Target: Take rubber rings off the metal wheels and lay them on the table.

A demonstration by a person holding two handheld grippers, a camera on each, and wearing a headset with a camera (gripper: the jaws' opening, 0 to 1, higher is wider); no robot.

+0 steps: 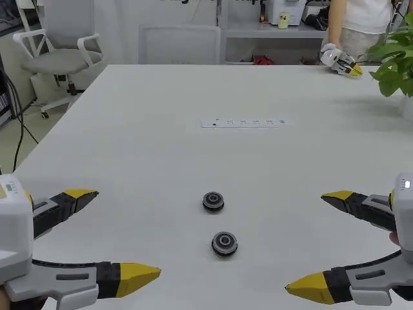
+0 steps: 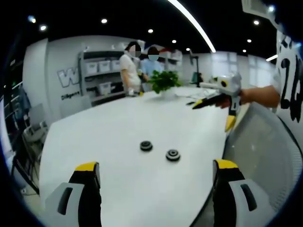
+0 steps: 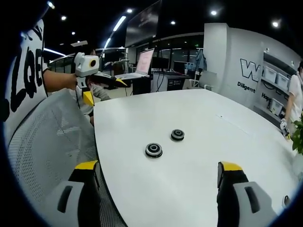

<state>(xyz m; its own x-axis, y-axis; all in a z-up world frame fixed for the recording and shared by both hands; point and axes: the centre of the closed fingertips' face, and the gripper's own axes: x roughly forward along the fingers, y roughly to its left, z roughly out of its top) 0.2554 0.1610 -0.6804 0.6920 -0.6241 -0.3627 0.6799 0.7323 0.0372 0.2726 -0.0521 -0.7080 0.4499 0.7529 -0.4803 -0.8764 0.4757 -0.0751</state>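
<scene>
Two small metal wheels with black rubber rings lie on the white table: the far wheel and the near wheel. My left gripper hovers open at the table's front left, its yellow-tipped jaws wide apart with nothing between them. On the front right my right gripper is open too, likewise holding nothing. Both wheels sit between the grippers, well clear of each.
A flush socket strip is set into the table's middle. A potted plant stands at the far right edge. A person at the far side holds another gripper. An office chair stands beyond the far left corner.
</scene>
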